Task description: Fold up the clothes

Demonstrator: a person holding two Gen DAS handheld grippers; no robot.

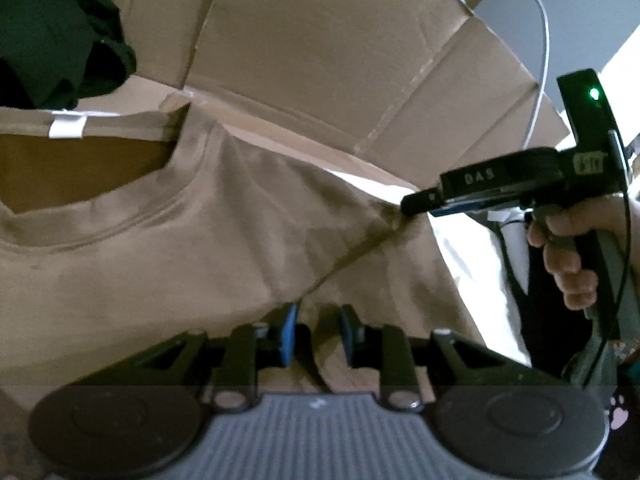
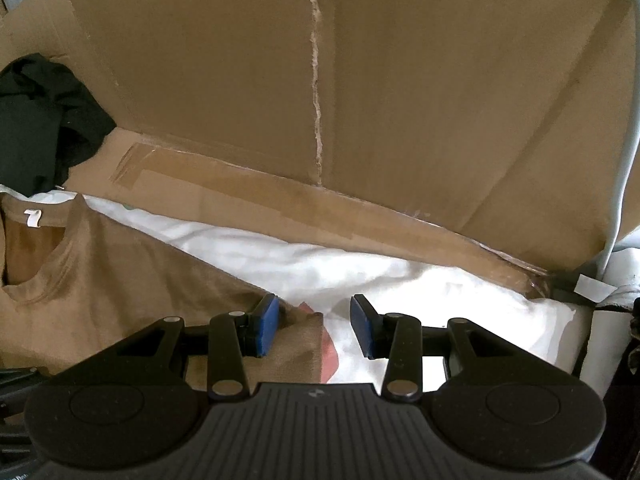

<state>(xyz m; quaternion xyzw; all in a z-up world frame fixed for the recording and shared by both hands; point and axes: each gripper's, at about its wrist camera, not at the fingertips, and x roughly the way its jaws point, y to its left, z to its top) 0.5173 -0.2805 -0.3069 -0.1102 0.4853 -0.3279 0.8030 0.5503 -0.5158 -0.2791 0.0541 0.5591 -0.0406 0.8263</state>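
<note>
The shirt (image 1: 168, 256) is showing plain tan, its label (image 1: 67, 127) white. The sheet (image 2: 360, 264) is lying white, the cardboard (image 2: 400, 80) brown, the garment (image 2: 44, 120) black. Both grippers' pads (image 2: 267, 324) are showing blue.

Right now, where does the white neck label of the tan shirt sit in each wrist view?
Left wrist: white neck label upper left, on the back collar of the tan shirt.
Right wrist: label far left, mid-height.
Shared landmark: dark garment heaped just above the collar in both.
</note>
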